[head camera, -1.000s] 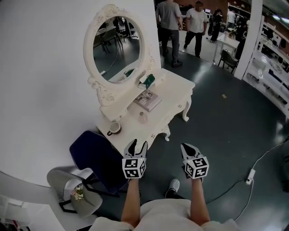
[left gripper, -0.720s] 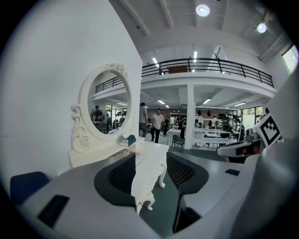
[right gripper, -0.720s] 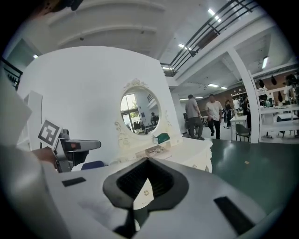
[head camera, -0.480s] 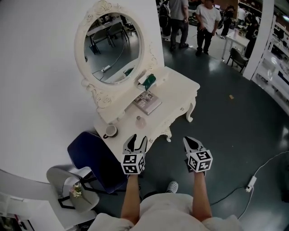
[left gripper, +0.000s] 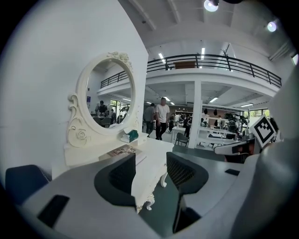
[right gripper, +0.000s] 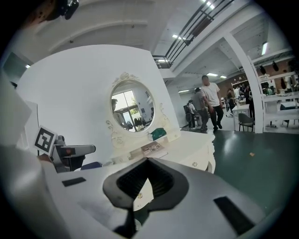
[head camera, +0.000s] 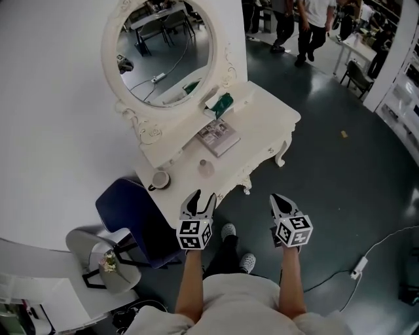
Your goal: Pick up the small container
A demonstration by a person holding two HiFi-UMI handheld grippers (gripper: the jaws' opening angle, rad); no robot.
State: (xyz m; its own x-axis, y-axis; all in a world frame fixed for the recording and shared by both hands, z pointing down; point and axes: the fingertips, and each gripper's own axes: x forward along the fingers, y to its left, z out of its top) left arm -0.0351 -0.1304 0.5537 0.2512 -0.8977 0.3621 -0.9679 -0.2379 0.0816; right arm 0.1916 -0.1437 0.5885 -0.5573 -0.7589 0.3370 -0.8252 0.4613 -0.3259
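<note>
The small container (head camera: 205, 168), a pale little jar, stands on the white dressing table (head camera: 265, 114) near its front edge, between a cup (head camera: 160, 178) and a book (head camera: 219, 135). My left gripper (head camera: 198, 203) hangs open just short of the table's front edge, below the container and apart from it. In the left gripper view the left gripper (left gripper: 150, 175) has nothing between its jaws, and the container is hidden there. My right gripper (head camera: 280, 204) is shut and empty, over the floor to the right of the table. The right gripper (right gripper: 147, 161) has its tips touching.
An oval mirror (head camera: 163, 52) stands at the table's back, with a green tissue box (head camera: 221, 103) beside it. A dark blue chair (head camera: 131, 216) sits left of the table, and a grey stool (head camera: 105, 262) further left. People (head camera: 314, 19) walk behind. A white cable (head camera: 386, 242) lies on the floor.
The person has stepped closer to the dressing table, so both grippers are nearer its front edge. Their jaws have kept the same states.
</note>
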